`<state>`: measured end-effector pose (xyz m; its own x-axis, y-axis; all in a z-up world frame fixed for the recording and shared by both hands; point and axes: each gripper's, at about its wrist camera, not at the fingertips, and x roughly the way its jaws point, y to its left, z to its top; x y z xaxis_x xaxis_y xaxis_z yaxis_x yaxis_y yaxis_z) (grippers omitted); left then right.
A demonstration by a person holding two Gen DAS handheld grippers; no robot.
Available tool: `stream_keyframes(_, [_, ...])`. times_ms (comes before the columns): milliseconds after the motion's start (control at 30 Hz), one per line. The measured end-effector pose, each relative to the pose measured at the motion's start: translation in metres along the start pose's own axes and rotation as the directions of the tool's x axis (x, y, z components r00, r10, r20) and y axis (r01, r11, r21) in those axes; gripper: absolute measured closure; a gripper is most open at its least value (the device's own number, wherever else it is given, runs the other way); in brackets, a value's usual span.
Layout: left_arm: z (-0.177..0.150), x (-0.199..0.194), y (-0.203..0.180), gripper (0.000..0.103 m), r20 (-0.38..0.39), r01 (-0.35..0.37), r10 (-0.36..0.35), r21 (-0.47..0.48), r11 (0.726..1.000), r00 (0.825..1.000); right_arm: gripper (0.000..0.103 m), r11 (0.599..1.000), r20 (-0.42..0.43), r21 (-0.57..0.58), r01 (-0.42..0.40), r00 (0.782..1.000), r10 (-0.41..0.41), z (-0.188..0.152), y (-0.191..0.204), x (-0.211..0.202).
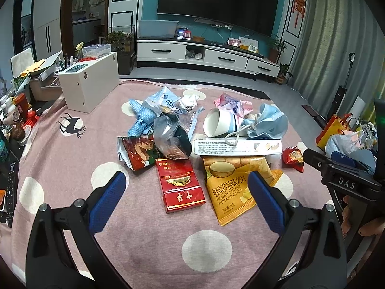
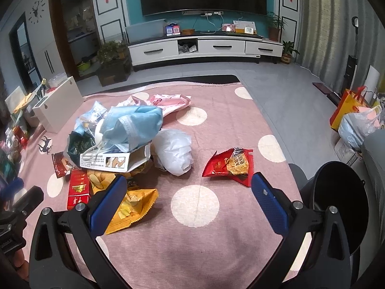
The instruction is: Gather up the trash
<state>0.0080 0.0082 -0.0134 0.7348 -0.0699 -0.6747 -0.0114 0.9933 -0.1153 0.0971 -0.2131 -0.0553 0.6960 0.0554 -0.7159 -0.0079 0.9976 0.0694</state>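
Trash lies in a pile on a pink dotted cloth [image 1: 72, 154]. In the left wrist view a red cigarette pack [image 1: 179, 184] and a yellow chips bag [image 1: 231, 185] lie just ahead of my open, empty left gripper [image 1: 186, 180]. Behind them are a white box [image 1: 238, 147], a paper cup [image 1: 219, 121], a blue face mask [image 1: 269, 120] and crumpled wrappers [image 1: 166, 130]. In the right wrist view my open, empty right gripper [image 2: 190, 183] hovers near a red snack wrapper [image 2: 231, 165] and a crumpled white bag [image 2: 174, 151]. A black bin [image 2: 341, 204] stands at the right.
A white cabinet [image 1: 89, 82] stands at the cloth's far left. Cluttered items line the left edge [image 1: 16, 120]. Shopping bags [image 2: 356, 115] sit on the floor at the right. A TV stand [image 2: 204, 47] is across the grey floor.
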Motion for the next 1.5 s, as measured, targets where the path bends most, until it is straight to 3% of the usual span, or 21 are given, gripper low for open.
stream_keyframes(1500, [-0.0015,0.004,0.0016,0.003,-0.021,0.0,0.0,-0.004,1.0,1.0,0.003,0.999,-0.004,-0.002,0.034,0.999,-0.034,-0.0007,-0.0041,-0.0005])
